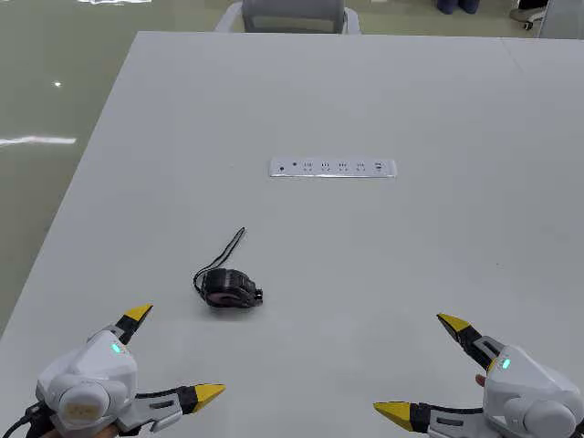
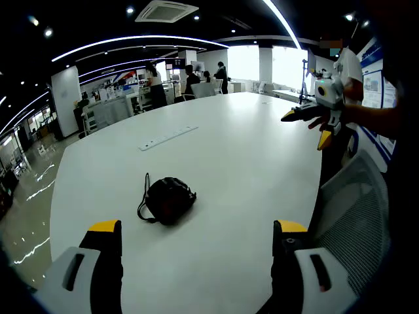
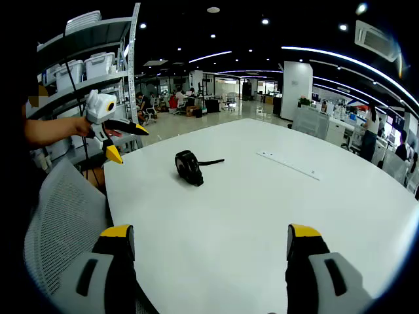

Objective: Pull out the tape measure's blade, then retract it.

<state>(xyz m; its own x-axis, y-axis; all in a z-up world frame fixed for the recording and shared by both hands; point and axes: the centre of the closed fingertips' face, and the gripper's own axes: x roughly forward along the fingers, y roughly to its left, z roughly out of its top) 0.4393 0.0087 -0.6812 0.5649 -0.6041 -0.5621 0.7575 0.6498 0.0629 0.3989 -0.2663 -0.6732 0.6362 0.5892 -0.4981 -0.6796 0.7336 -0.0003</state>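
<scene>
A black tape measure [image 1: 228,287] with a thin black wrist strap lies on the white table [image 1: 365,255], its blade inside the case. It also lies ahead of the left jaws [image 2: 169,199] and further off in the right gripper view [image 3: 190,167]. My left gripper [image 1: 172,356] hovers open at the near left edge, a short way in front of the tape measure. At the near right, my right gripper [image 1: 429,370] is open too and holds nothing. Each gripper appears in the other's view, the right gripper [image 2: 306,124] and the left gripper [image 3: 127,140].
A white power strip [image 1: 333,168] lies flat on the table beyond the tape measure. A grey chair [image 1: 292,15] stands at the far end. A mesh chair [image 3: 62,216] sits by the near edge. People and shelves fill the office behind.
</scene>
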